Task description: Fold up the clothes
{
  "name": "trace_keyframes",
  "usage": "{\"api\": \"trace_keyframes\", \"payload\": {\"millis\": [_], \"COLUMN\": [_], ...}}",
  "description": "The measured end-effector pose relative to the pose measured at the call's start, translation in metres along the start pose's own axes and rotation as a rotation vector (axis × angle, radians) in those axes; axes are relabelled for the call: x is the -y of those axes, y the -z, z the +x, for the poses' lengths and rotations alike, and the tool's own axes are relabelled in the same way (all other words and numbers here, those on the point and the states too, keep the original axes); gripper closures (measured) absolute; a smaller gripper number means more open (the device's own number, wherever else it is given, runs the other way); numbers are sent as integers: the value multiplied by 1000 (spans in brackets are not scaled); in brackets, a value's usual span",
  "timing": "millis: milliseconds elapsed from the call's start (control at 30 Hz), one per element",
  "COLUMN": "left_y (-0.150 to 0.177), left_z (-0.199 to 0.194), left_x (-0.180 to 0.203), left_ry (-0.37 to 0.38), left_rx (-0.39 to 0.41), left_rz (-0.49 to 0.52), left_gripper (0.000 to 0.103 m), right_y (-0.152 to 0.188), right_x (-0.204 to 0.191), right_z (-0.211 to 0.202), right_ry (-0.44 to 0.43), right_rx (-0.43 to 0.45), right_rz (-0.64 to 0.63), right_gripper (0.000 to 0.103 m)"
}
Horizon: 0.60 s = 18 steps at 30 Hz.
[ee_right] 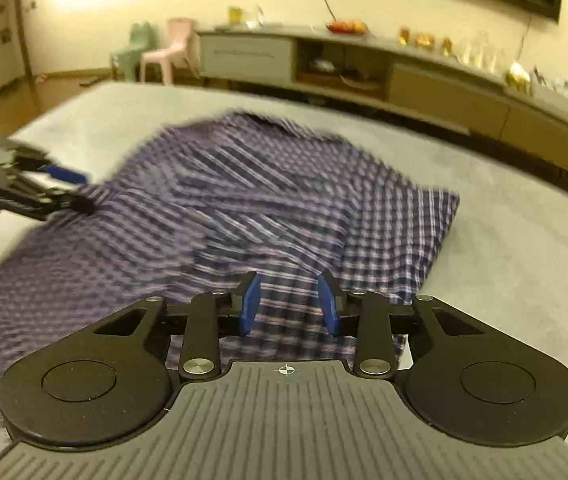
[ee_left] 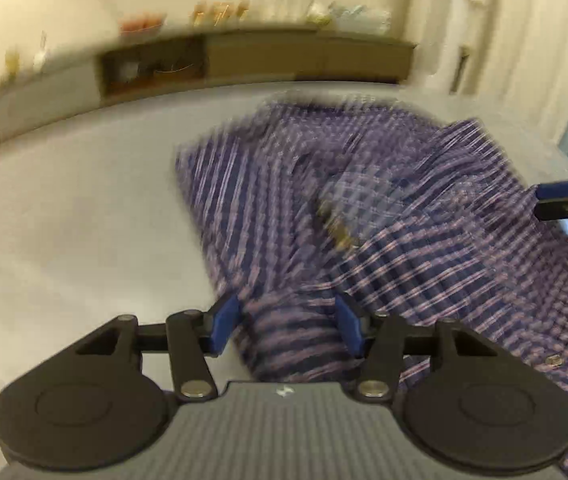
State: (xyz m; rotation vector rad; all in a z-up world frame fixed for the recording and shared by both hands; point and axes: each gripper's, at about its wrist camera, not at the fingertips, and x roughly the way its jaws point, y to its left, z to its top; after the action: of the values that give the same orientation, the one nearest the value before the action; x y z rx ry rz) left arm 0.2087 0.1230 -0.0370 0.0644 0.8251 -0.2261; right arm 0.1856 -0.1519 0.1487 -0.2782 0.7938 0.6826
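Two hand-held grippers work one purple-and-navy checked cotton shirt (ee_right: pixel 267 200), which lies rumpled on the pale grey bed (ee_right: pixel 524 264). Your left hand-held gripper (ee_left: pixel 288 320) has a bunched fold of cloth between half-spread blue pads (ee_left: pixel 225 322); your right hand-held gripper (ee_right: pixel 288 304) stands narrower over flatter cloth. Whether either truly pinches, I cannot tell. Held apart at the near hem, they likely keep the soft fabric taut for folding.
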Motion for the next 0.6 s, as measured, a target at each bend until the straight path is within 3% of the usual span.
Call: {"api": "trace_keyframes", "payload": {"millis": [67, 167, 300, 400, 467, 500, 600], "left_y": [-5, -12, -7, -19, -36, -47, -77], "left_z": [-4, -19, 2, -4, -4, 0, 23], "left_x": [2, -1, -5, -11, -26, -36, -70], "left_ry": [11, 66, 24, 19, 11, 3, 72], "left_rx": [10, 85, 6, 64, 119, 134, 111], "left_rz": [33, 10, 29, 86, 98, 89, 21], "left_gripper": [51, 47, 47, 46, 26, 22, 11], "right_y": [3, -1, 4, -4, -17, -26, -49], "right_x": [18, 23, 25, 33, 45, 54, 84], "right_z": [9, -5, 4, -3, -16, -15, 0], "right_ry": [-60, -83, -87, -111, -120, -105, -67], "right_rx": [-9, 18, -20, -13, 47, 63, 85], "right_rz": [87, 75, 48, 40, 39, 40, 54], "right_gripper": [70, 70, 63, 53, 32, 20, 18]}}
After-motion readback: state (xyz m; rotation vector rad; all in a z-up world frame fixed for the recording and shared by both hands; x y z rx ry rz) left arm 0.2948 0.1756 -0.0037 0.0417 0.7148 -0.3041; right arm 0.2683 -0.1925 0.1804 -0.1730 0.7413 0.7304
